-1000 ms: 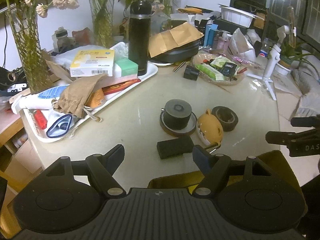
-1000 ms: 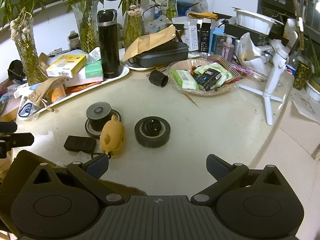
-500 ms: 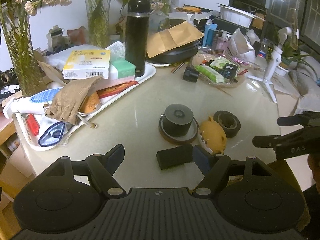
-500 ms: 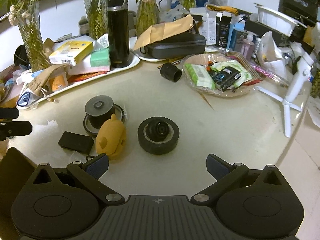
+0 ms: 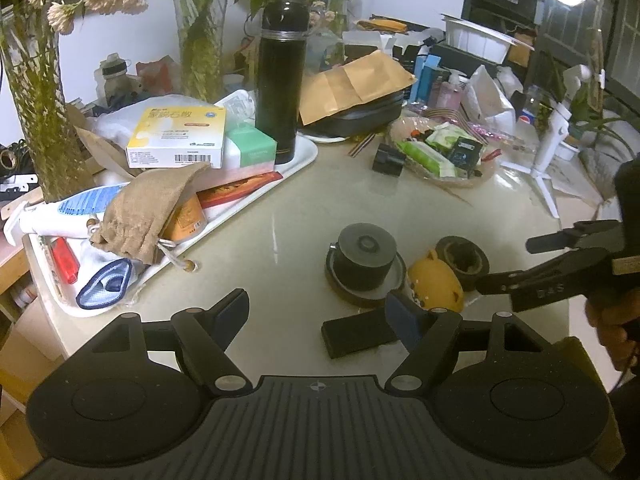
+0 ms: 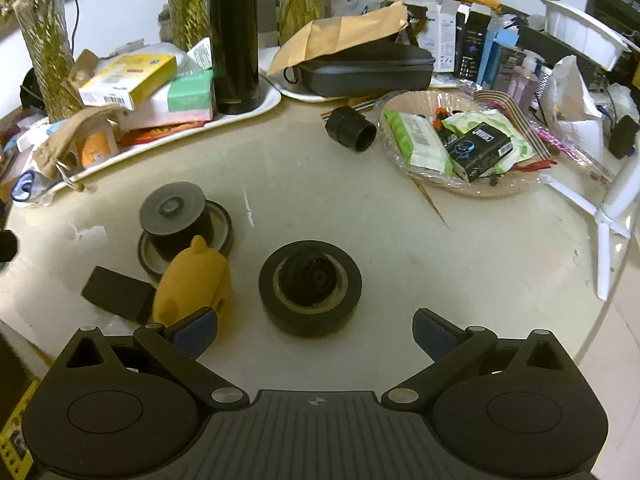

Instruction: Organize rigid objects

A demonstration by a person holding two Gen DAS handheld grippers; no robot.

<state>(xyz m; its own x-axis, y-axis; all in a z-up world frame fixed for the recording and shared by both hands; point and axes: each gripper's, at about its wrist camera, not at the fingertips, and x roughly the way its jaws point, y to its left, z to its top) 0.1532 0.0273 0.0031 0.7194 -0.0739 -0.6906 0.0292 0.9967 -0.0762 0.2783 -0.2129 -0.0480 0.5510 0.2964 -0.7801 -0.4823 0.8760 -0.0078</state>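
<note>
1. The black tape roll lies flat on the tabletop, straight ahead of the right hand-held gripper, centred between its fingers; being round, it has no long axis.
2. The right hand-held gripper is nearer it, spread wide and empty.
3. The left hand-held gripper is also released, holding nothing, with a flat black block just beside its right finger.

Flower vases, white tripod.

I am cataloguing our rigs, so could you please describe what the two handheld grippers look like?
Both the left gripper and the right gripper are matte black, with a ribbed centre plate bearing a small crosshair mark, two round side discs, silver pivot screws and blue-padded fingers. No cables or sleeves show.
</note>
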